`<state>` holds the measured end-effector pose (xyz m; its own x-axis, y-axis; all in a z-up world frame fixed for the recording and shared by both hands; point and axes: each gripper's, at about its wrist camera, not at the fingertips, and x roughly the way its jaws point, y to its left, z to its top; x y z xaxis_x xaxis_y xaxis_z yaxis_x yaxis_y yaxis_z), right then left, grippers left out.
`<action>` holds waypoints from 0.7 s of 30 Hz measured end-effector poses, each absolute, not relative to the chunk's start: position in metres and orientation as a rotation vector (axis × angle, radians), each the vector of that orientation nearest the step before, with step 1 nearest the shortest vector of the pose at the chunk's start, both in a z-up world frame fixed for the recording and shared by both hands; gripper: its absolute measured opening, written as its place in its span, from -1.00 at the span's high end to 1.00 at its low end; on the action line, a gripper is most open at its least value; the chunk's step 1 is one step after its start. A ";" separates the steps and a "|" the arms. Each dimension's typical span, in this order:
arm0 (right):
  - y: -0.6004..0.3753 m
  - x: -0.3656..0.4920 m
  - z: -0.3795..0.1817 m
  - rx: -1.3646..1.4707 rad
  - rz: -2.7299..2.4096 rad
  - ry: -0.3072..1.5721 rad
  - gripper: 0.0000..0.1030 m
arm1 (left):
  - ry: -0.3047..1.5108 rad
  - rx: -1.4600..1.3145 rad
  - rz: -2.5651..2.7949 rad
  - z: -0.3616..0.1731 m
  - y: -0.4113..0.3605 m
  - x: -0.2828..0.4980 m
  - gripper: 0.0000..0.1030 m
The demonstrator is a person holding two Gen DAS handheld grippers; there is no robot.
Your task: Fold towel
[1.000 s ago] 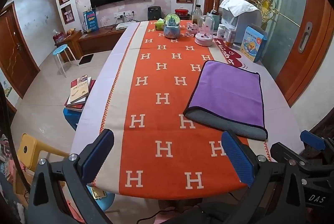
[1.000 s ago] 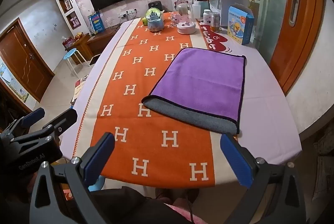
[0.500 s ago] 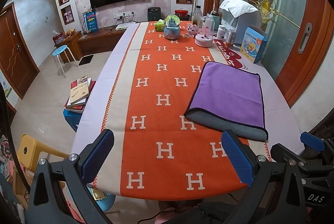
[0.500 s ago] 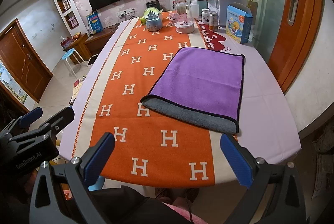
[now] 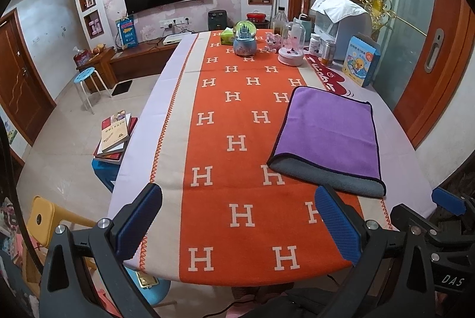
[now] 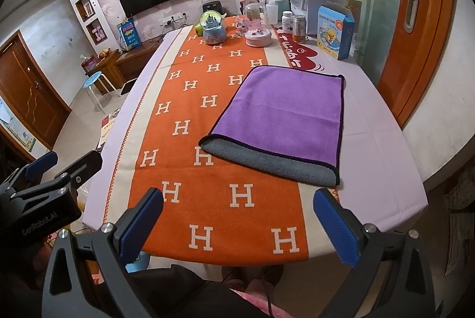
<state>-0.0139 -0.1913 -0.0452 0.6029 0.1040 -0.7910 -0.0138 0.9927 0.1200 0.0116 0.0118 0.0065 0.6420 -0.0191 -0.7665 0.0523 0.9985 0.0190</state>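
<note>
Two grippers hang above the near edge of a long table (image 5: 139, 146), both with their blue-padded fingers spread wide and nothing between them. Furthest left, beside the table, a stack of books (image 5: 114, 135) rests on a blue stool down on the floor. The left gripper (image 5: 237, 224) sits over the orange runner (image 5: 237, 116) with its white H pattern, well short of the cloth. Right of the runner's middle lies the purple towel (image 6: 285, 113), folded once and flat, its grey underside showing as a band along the near edge; its left part rests on the runner and its right part on the pale lilac tablecloth (image 6: 377, 146). The right gripper (image 6: 237, 226) is just in front of that grey band without touching it. At the far end of the table stand a snow globe (image 5: 245, 37), a pink dome ornament (image 5: 292, 46) and, furthest right, a blue carton (image 5: 360, 60).
</note>
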 end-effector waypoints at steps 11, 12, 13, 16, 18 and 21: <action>-0.178 -0.025 -0.050 0.134 0.003 0.932 -0.97 | 0.885 0.066 -0.092 -0.004 0.026 0.015 -0.99; -0.178 -0.025 -0.050 0.135 0.002 0.932 -0.97 | 0.886 0.067 -0.096 -0.005 0.027 0.015 -0.99; -0.175 -0.026 -0.052 0.142 -0.005 0.930 -0.97 | 0.887 0.069 -0.102 -0.005 0.029 0.016 -0.99; -0.172 -0.028 -0.054 0.152 -0.014 0.932 -0.97 | 0.888 0.072 -0.125 -0.008 0.035 0.016 -0.99; -0.172 -0.027 -0.054 0.176 -0.024 0.935 -0.97 | 0.889 0.074 -0.136 -0.009 0.036 0.017 -0.99; -0.173 -0.029 -0.056 0.200 -0.038 0.934 -0.97 | 0.896 0.076 -0.164 -0.013 0.038 0.019 -0.99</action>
<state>-0.0289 -0.1732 -0.0555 0.5953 0.0544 -0.8017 0.1185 0.9809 0.1545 0.0190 0.0381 -0.0129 0.6134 -0.1103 -0.7821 0.1741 0.9847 -0.0024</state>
